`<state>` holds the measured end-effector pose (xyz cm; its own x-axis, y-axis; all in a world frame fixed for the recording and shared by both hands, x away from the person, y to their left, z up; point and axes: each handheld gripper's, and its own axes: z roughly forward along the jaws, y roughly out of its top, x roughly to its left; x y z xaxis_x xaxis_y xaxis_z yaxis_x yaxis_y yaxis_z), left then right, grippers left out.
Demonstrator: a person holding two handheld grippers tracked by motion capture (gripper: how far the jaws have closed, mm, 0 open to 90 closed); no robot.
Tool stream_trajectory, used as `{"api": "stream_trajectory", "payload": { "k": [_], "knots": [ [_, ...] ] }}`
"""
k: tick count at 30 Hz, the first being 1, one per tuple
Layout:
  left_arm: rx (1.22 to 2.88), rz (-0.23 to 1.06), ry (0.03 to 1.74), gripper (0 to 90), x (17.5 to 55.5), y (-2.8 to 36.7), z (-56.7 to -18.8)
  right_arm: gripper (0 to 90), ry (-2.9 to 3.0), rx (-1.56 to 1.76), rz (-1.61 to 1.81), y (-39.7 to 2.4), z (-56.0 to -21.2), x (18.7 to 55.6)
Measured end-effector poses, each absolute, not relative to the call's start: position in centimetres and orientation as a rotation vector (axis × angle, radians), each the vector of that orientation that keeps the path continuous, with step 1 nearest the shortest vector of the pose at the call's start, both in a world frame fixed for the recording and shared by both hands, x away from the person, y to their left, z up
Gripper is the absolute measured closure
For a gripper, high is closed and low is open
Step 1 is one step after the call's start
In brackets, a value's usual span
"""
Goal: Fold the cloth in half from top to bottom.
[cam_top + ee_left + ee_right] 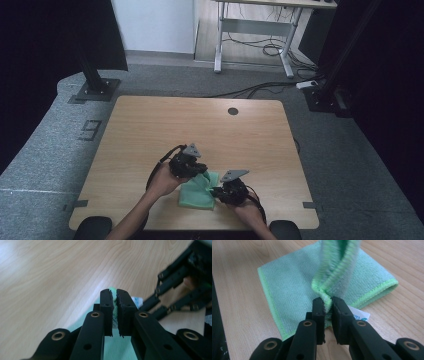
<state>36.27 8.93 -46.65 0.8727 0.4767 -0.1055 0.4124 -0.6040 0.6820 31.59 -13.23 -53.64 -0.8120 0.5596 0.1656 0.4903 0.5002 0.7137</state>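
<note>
A green cloth (197,195) lay folded on the wooden surface (150,130), near its front edge, between the person's two hands. The left tool (199,171) was at the cloth's far left part, and in the left gripper view its jaws were pressed together on a thin fold of the green fabric (114,305), the stitched hem showing in the narrow slit between them. The right tool (214,192) sat at the cloth's right side. In the right gripper view its jaws pinched a doubled edge of the cloth (287,282), and from that pinch a twisted strip of fabric rose away toward the top of the view while the remaining fabric lay flat. A small white label (359,315) stuck out from the cloth just beside the right jaw.
</note>
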Motion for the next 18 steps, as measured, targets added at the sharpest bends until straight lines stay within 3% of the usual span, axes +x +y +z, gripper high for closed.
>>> {"api": "stream_trajectory", "payload": {
  "k": [18],
  "knots": [
    [2.265, 0.082, 0.699, 81.6, 31.3, 13.5, -49.4, 77.5, 2.631, 0.913, 1.277, -13.9, -52.9, 30.4]
  ]
}}
